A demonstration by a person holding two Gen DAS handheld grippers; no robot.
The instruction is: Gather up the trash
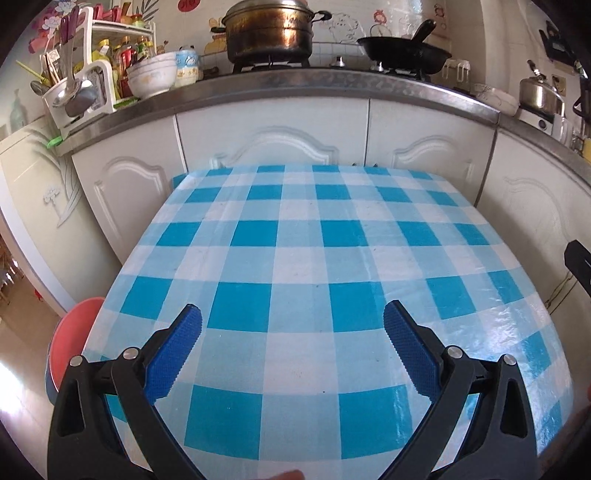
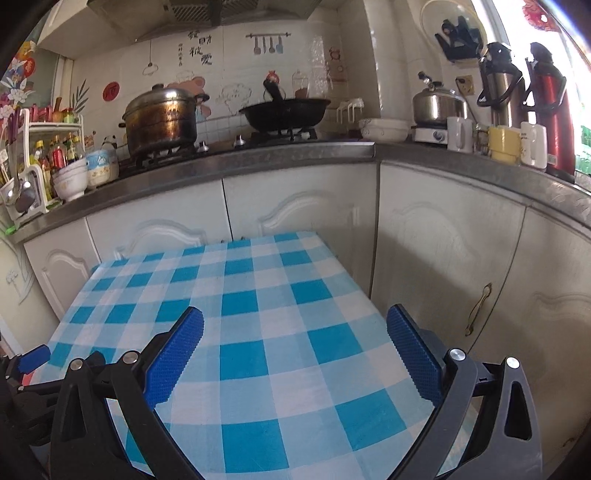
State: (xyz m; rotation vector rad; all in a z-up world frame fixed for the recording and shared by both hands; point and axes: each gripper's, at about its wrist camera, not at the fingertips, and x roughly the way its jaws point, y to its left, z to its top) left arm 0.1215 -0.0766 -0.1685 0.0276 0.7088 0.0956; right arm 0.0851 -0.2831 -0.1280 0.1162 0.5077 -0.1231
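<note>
1. Table (image 1: pixel 314 258) with a blue-and-white checked cloth stands against white cabinets (image 1: pixel 280 136); no trash visible on it.
2. Left gripper (image 1: pixel 291 325) and right gripper (image 2: pixel 295 328) hover above it, jaws wide apart, empty.
3. Beyond the table: steamer pot (image 1: pixel 269 33), wok (image 1: pixel 404 53).

Table (image 1: pixel 295 258) stands directly before cabinet doors (image 1: pixel 273 136), under the counter (image 1: pixel 295 83). On counter: utensil rack (image 1: pixel 79 92) and bowls (image 1: pixel 151 75) far left, pot (image 1: pixel 271 31) centre, wok (image 1: pixel 404 50) right of it, kettle (image 1: pixel 537 92) further right. Basin (image 1: pixel 70 347) sits below table's left edge.
</note>
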